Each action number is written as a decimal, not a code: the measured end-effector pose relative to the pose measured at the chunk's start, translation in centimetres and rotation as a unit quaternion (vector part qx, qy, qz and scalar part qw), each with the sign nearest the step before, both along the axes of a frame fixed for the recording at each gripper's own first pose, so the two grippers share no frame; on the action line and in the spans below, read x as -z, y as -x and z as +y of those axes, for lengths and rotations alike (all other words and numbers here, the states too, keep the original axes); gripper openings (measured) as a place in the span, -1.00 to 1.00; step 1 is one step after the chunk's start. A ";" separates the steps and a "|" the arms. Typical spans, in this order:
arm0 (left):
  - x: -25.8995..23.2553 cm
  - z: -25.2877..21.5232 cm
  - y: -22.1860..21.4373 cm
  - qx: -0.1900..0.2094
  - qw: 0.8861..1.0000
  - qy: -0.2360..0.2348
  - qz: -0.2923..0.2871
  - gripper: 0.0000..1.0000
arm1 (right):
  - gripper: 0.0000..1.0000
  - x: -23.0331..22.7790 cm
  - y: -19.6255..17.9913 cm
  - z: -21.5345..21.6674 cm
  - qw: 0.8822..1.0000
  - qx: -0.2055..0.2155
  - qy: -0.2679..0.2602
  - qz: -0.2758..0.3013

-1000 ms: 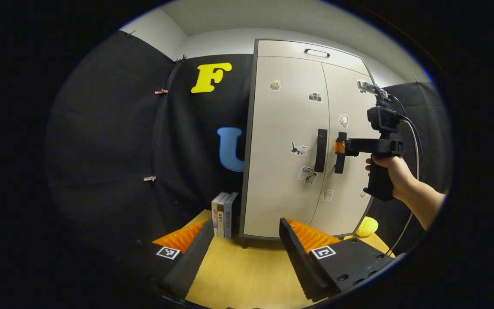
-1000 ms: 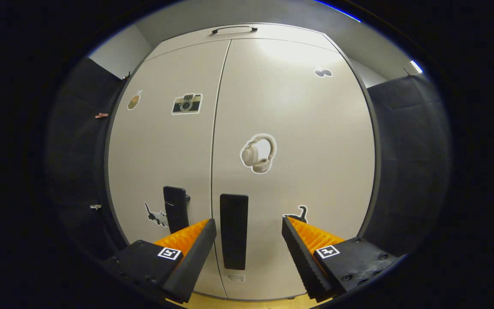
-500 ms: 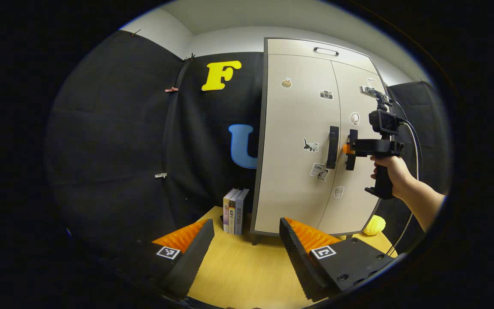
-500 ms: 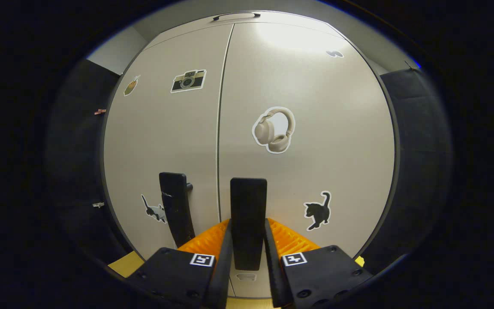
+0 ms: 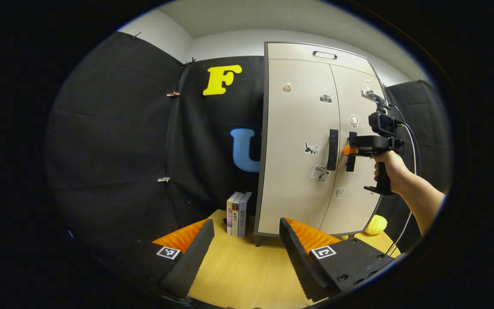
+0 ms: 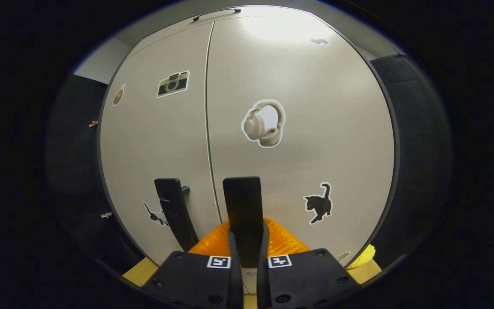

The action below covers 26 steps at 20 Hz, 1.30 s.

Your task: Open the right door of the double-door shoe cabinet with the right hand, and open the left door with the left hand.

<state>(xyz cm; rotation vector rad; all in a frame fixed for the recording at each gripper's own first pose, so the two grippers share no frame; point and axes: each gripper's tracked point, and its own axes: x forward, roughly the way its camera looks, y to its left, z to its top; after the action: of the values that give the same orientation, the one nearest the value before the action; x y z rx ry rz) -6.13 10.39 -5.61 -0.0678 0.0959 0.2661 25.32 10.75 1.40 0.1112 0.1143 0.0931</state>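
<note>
Shoe cabinet point(image 5: 302, 141): stands upright at the back of a wooden table point(image 5: 247, 274), both doors looking flush and shut; in the right gripper view its lower edge is cut off behind the gripper body.
Right door point(image 6: 298, 128): pale panel with a headphone sticker point(image 6: 264, 130) and a black cat sticker point(image 6: 319, 204); a small dark sticker near its top is too small to make out.
Right door handle point(image 6: 242, 206): a dark vertical bar just right of the seam; its lower end is hidden between the fingers.
Right gripper point(image 6: 249, 253): fingers closed in tight against both sides of the right door handle. From the left gripper view it point(image 5: 351, 150) is seen at the handle, held by a hand point(image 5: 390, 169) whose forearm runs off the edge of the view.
Left door point(image 5: 298, 146): closed, with a camera sticker and a cat sticker; the lower stickers are hard to read as shapes.
Left door handle point(image 5: 332, 149): dark bar just left of the seam, untouched.
Left gripper point(image 5: 247, 234): held well back from the cabinet over the table, fingers spread wide with nothing between them.
Books point(image 5: 238, 208): a few standing upright just beside the cabinet's left side.
Yellow object point(image 5: 376, 225): by the cabinet's right foot, partly hidden, too unclear to name.
</note>
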 end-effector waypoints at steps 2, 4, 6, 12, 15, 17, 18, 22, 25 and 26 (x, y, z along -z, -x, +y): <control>0.0 0.0 0.2 0.004 1.000 0.004 -0.001 0.90 | -0.76 0.1 0.5 0.0 1.000 -0.008 -0.001 0.006; -0.1 0.0 0.5 0.008 1.000 0.004 -0.002 0.89 | -0.76 0.0 1.2 -0.1 1.000 -0.009 -0.001 0.004; -0.3 -0.1 1.0 0.013 1.000 0.002 -0.004 0.90 | -0.76 -0.1 2.2 -0.3 1.000 -0.010 -0.009 0.003; -0.8 -1.1 1.0 0.043 0.999 -0.002 -0.005 0.90 | -0.77 -0.4 5.1 -1.6 1.000 -0.011 -0.019 -0.006; -1.4 -2.4 0.6 0.070 0.997 -0.005 -0.009 0.90 | -0.77 -0.7 6.1 -2.4 1.000 -0.006 -0.013 -0.006; -1.7 -3.0 0.5 0.085 0.996 -0.014 -0.011 0.90 | -0.77 -0.8 6.9 -3.2 1.000 0.001 -0.004 -0.009; -1.9 -3.4 0.4 0.093 0.995 -0.017 -0.012 0.90 | -0.77 -0.8 7.3 -3.5 1.000 0.005 -0.005 -0.008; -2.3 -4.6 0.3 0.126 0.992 -0.023 -0.014 0.90 | -0.77 -1.1 9.4 -5.2 1.000 0.021 -0.009 -0.010; -2.5 -5.2 0.2 0.143 0.989 -0.026 -0.017 0.90 | -0.78 -1.3 10.4 -7.0 0.999 0.036 0.001 -0.008; -2.7 -5.5 0.2 0.148 0.989 -0.026 -0.018 0.90 | -0.78 -1.3 10.8 -7.5 0.999 0.039 0.007 -0.005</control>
<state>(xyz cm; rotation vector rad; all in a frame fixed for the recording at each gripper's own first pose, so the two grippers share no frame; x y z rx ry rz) -6.32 4.89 -2.95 -0.0061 0.0617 -0.0287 14.56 3.26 2.65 0.1018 0.1009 0.0142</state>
